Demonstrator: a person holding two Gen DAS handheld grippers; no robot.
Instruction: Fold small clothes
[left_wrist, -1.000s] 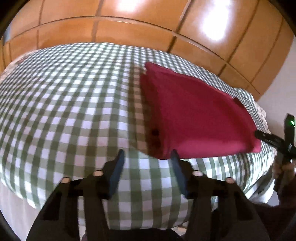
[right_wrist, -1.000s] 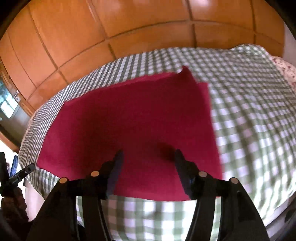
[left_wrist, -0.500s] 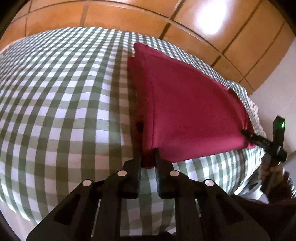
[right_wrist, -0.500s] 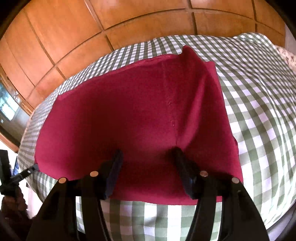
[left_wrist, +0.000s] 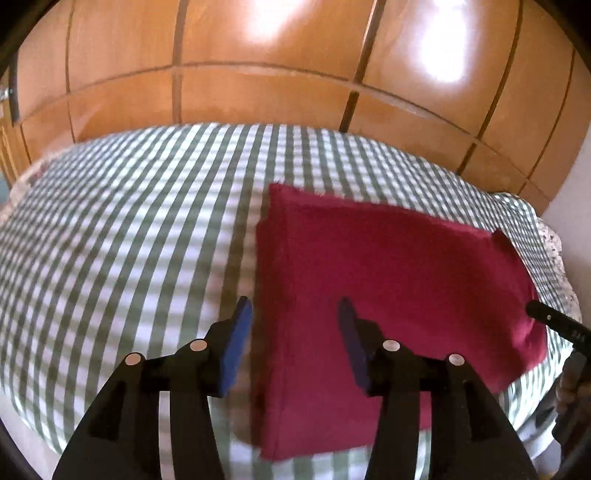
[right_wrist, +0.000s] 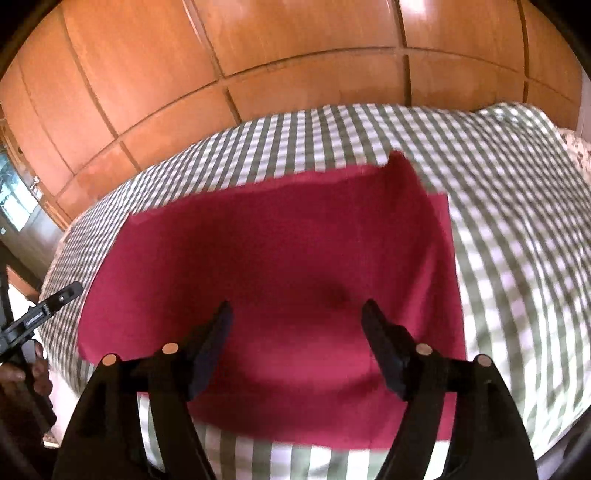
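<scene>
A dark red garment (left_wrist: 388, 280) lies flat and folded on a green-and-white checked bedcover (left_wrist: 129, 240); it also shows in the right wrist view (right_wrist: 280, 251). My left gripper (left_wrist: 293, 314) is open and empty, raised above the garment's left edge. My right gripper (right_wrist: 297, 317) is open and empty, above the garment's near middle. A small flap (right_wrist: 400, 162) sticks up at the garment's far right corner. Each gripper shows at the edge of the other's view: the right one (left_wrist: 554, 323) and the left one (right_wrist: 44, 306).
Orange wooden wardrobe panels (left_wrist: 277, 92) stand behind the bed. The bedcover (right_wrist: 517, 229) spreads wide to the left in the left wrist view and to the right in the right wrist view. A flowered cloth (left_wrist: 554, 240) lies at the bed's far right edge.
My left gripper was shut on the garment's near left corner half a second ago; it has let go, opened and pulled back upward. The right gripper has also drawn back a little, still open.
</scene>
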